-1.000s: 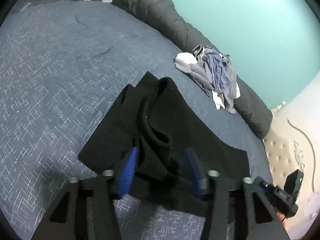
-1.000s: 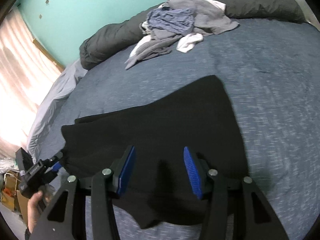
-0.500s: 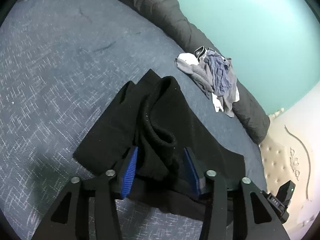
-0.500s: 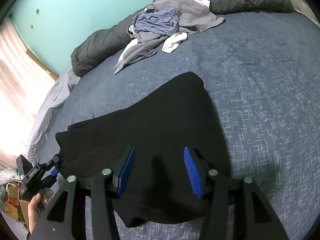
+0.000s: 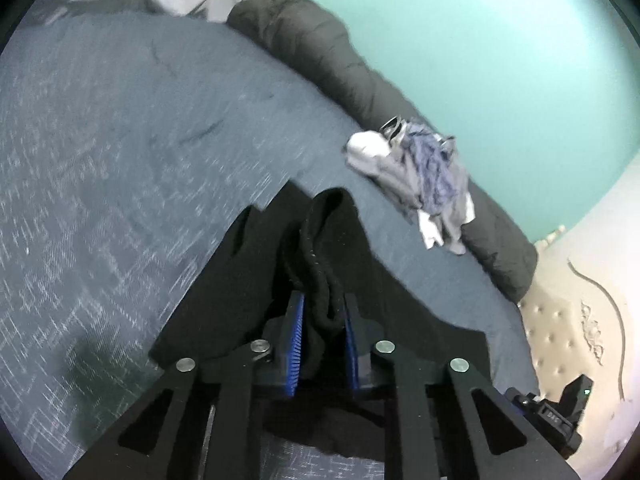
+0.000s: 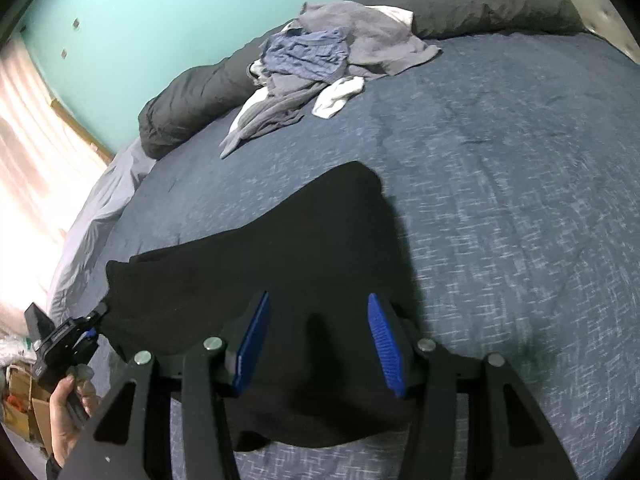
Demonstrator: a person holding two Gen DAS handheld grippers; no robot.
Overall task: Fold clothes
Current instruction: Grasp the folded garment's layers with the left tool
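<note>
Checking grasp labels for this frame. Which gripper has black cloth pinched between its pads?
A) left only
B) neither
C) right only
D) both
A: the left gripper has a bunched ridge of the black garment squeezed between its blue pads, its jaws having just been closing; the right gripper hovers over the flat cloth with its pads standing wide apart and nothing pressed between them.

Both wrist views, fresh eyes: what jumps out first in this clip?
The black garment spread over the near part of the blue bedspread dominates both views. In the left wrist view the left gripper has just closed its jaws on a bunched ridge of it, while the right gripper hovers open above the cloth. A heap of unfolded grey, blue and white clothes lies at the far edge against a dark rolled duvet.
</note>
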